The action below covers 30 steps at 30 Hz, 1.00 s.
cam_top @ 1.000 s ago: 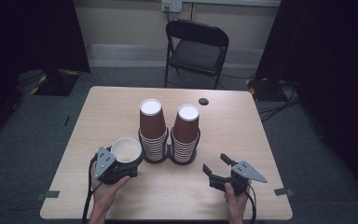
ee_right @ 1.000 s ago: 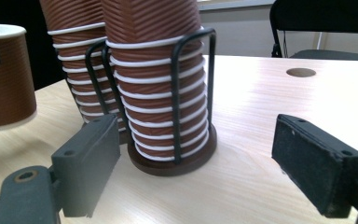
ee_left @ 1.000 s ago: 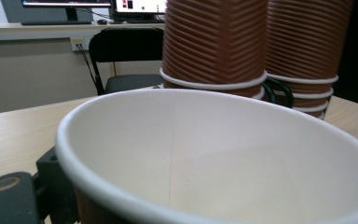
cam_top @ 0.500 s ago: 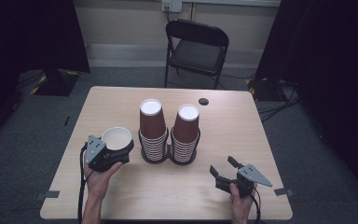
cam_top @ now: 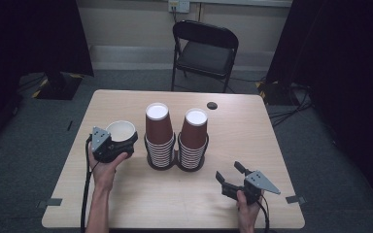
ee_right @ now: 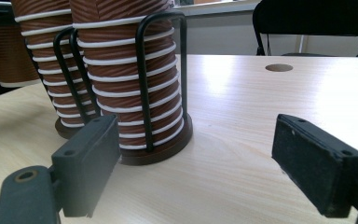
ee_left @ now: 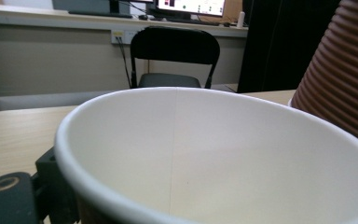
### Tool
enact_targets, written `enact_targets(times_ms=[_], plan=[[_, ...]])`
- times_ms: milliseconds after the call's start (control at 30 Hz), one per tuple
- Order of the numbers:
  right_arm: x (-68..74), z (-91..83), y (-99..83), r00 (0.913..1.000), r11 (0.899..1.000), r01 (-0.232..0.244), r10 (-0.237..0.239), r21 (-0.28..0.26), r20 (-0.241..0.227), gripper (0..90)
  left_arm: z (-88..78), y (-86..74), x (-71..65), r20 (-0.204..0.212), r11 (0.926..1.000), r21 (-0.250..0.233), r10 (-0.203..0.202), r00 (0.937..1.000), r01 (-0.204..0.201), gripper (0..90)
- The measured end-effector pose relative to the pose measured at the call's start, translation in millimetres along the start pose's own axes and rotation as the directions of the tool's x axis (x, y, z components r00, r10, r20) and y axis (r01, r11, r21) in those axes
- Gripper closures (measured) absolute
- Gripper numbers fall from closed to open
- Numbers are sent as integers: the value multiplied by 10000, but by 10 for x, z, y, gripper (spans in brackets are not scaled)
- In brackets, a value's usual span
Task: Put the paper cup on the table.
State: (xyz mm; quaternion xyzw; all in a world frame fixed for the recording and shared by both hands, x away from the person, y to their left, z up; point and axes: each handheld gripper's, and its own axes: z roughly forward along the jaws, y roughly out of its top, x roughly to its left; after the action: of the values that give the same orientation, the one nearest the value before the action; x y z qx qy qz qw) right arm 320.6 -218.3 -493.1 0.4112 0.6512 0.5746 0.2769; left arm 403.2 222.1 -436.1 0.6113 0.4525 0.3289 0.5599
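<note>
holding a single paper cup (cam_top: 121,131) upright in the left tongs (cam_top: 119,145), a person works at a wooden desk (cam_top: 272,145) where two tall stacks of brown ribbed cups stand side by side in a black wire holder (cam_top: 175,162); the cup sits at the left of the desk, just beside the left stack (cam_top: 158,136) and apart from it, its white inside open to the ceiling, and the left tongs pinch it low on its wall, their jaws having just eased slightly wider with the cup between them; whether its base rests on the desk cannot be told; the right tongs (cam_top: 234,177) hang spread and empty at the near right, well apart from the right stack (cam_top: 194,141); judging by the scene, one cup is off the stacks and close to being set down on its own, while both stacks look nearly full, so most of the separating seems left to do; a folding chair (cam_top: 204,53) stands beyond the far edge
</note>
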Motion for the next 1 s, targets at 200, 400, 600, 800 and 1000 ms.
enact_targets(times_ms=[200, 400, 600, 800, 1000], plan=[[2, 14, -20, 9999, 9998, 69, -67, 204, -86, 143, 172, -47, 30, -13, 9987, 437, 262, 9997, -261, 72], [6, 0, -25, 9998, 9998, 154, -153, 93, -127, 142, 308, -104, 66, 67, 9971, 739, 176, 9998, -181, 67], [7, -1, -26, 9998, 9999, 148, -147, 89, -121, 142, 419, -193, 86, 27, 9940, 1085, 144, 9999, -146, 67], [7, 1, -25, 9998, 9998, 171, -170, 105, -135, 142, 450, -242, 104, 61, 9894, 1425, 257, 9997, -263, 67], [8, 1, -25, 9998, 9998, 177, -176, 106, -113, 143, 454, -276, 81, 42, 9858, 1633, 385, 9992, -387, 64]])
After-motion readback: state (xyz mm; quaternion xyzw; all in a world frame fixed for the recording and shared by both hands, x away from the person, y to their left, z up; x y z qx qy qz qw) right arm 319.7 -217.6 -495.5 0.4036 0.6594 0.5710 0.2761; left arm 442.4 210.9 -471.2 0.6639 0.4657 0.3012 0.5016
